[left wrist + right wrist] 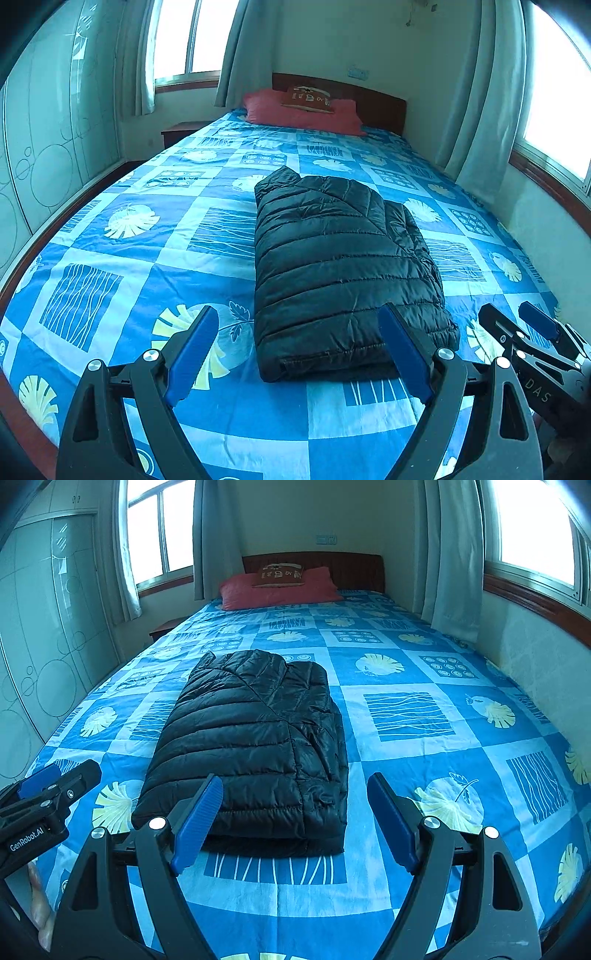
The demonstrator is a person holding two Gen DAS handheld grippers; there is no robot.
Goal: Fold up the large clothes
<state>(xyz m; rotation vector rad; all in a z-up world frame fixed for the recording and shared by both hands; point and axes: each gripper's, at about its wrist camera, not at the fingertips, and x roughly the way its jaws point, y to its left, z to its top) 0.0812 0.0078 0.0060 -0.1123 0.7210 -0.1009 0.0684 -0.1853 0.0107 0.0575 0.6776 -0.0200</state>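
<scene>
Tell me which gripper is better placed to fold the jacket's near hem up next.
Probably the left gripper: its open fingers frame the black puffer jacket hem's left corner. The right gripper is also open, but only one finger overlaps the hem, mostly over the bedsheet.

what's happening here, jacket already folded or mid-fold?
It looks folded. The black puffer jacket lies in a compact rectangular bundle on the blue patterned bed sheet. A person holds both tools: the left gripper and the right gripper are open, at the foot of the bed near the jacket's near edge, and neither grips anything. A red pillow lies by the headboard.
</scene>
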